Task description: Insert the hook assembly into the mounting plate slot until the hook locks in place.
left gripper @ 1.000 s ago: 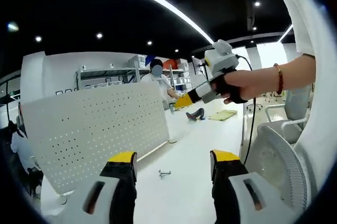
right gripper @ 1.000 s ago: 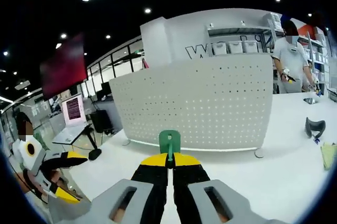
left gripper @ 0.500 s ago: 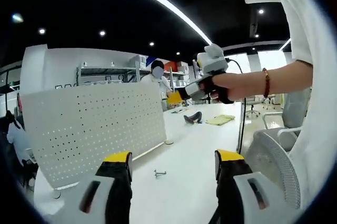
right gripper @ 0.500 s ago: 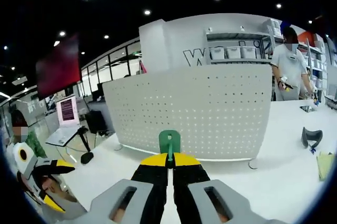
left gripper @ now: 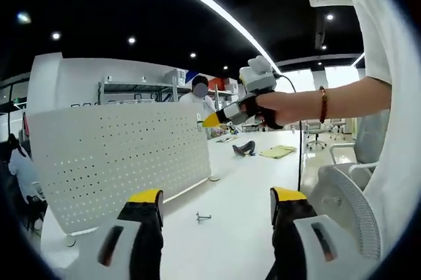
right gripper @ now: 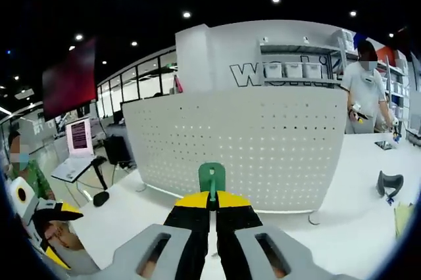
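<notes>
The white perforated mounting plate [left gripper: 118,162] stands upright on the white table, left of centre in the left gripper view. My left gripper [left gripper: 217,200] is open, with nothing between its yellow-tipped jaws. A small metal hook [left gripper: 202,216] lies on the table just ahead of it. A hand holds my right gripper [left gripper: 212,120] up by the plate's upper right corner. In the right gripper view, my right gripper [right gripper: 212,198] is shut on a green hook assembly [right gripper: 212,176], which points at the mounting plate [right gripper: 243,142] a short way off.
A person [right gripper: 365,89] stands behind the table by shelves. A black object [left gripper: 245,148] and a yellow-green cloth [left gripper: 277,152] lie on the far table. A white mesh chair [left gripper: 348,208] is at right. A laptop [right gripper: 79,155] sits on a desk beyond the plate.
My right gripper has moved left, toward the plate's upper corner, with the green hook assembly still in it. The plate looks slightly nearer in the right gripper view. My left gripper stays open.
</notes>
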